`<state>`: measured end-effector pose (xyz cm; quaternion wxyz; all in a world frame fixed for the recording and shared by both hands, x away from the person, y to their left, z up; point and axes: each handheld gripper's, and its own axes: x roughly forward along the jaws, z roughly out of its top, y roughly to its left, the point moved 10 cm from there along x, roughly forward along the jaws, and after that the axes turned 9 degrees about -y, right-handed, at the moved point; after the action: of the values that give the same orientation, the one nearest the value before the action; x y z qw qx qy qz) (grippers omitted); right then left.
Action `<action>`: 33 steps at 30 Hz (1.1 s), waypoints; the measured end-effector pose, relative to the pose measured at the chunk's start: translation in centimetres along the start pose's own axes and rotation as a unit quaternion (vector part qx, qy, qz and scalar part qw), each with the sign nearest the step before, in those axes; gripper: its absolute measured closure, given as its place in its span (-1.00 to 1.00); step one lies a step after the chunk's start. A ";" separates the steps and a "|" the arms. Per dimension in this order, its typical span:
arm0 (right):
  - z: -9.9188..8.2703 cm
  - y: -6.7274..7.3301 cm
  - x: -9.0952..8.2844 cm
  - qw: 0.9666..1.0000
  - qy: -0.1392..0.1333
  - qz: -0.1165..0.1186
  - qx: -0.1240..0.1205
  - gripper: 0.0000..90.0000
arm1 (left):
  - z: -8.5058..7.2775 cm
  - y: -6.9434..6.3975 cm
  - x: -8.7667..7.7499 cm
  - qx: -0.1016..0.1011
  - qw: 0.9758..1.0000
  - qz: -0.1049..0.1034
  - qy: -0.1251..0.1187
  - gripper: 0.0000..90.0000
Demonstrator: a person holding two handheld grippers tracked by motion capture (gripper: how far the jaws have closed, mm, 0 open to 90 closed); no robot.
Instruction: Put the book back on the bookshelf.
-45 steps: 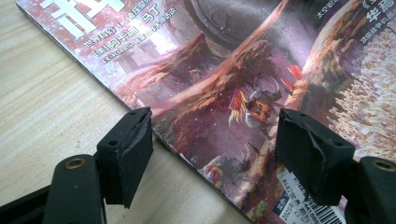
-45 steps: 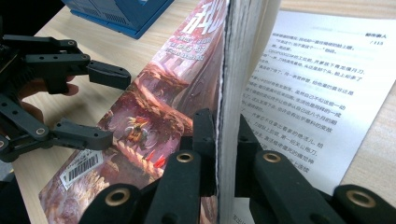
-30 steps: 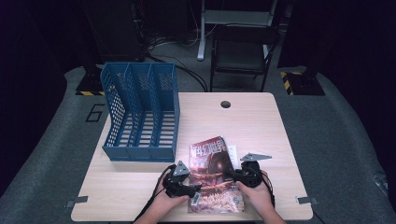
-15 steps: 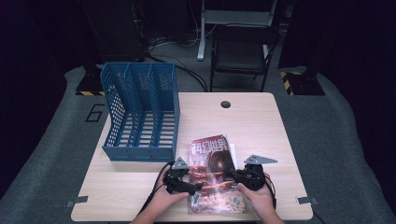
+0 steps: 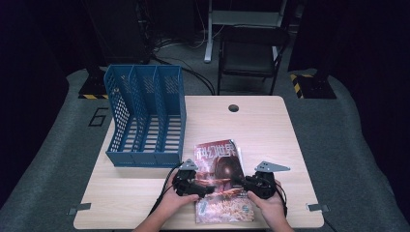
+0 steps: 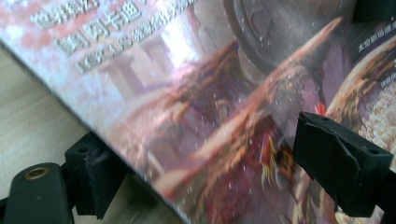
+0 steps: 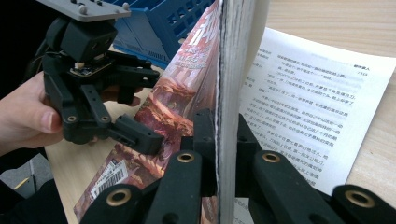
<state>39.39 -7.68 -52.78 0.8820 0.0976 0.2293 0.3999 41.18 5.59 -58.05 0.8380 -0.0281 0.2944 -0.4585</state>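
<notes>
A magazine (image 5: 218, 166) with a reddish cover lies near the table's front edge, its right side raised. My right gripper (image 7: 225, 140) is shut on that edge, pinching a thick stack of pages. My left gripper (image 6: 217, 172) is open at the magazine's left edge. One of its jaws is under the edge and the other over the cover (image 6: 210, 93), neither pressing. Its jaws have just been opening wide and then closing slightly, with the magazine between them. The right gripper view shows the left gripper (image 7: 144, 109) in a hand, against the tilted cover (image 7: 177, 102).
A blue three-slot file rack (image 5: 145, 116) stands on the wooden table (image 5: 270, 130) at the back left of the magazine. A printed white page (image 7: 308, 102) lies flat under the raised stack. A chair (image 5: 249, 48) stands beyond the table.
Both hands stay at the magazine's sides with little movement. The left gripper's jaws now stand wider around the left edge.
</notes>
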 end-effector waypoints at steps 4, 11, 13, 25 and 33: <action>0.1 0.0 -0.1 1.000 -0.003 0.003 0.003 0.89 | 0.2 0.0 0.0 -0.007 1.000 -0.010 -0.002 -0.65; 0.4 0.0 -0.2 1.000 -0.010 0.010 0.006 0.89 | 1.0 0.4 -0.2 -0.020 1.000 -0.012 -0.015 -0.51; 0.5 -0.2 -0.4 1.000 -0.015 0.012 0.015 0.89 | 1.3 0.4 -0.4 -0.023 0.999 -0.014 -0.019 -0.37; 0.4 -0.7 -0.3 1.000 -0.010 0.007 0.025 0.89 | 2.2 0.4 -1.3 -0.017 0.999 -0.002 -0.027 -0.05; 0.1 -1.3 -0.1 0.999 -0.001 -0.002 0.039 0.88 | 3.1 0.0 -1.8 0.004 0.999 0.009 -0.032 0.29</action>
<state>40.24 -8.65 -53.09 0.8787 0.1324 0.2438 0.3885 42.11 6.30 -54.66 0.8510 -0.0371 0.2658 -0.4514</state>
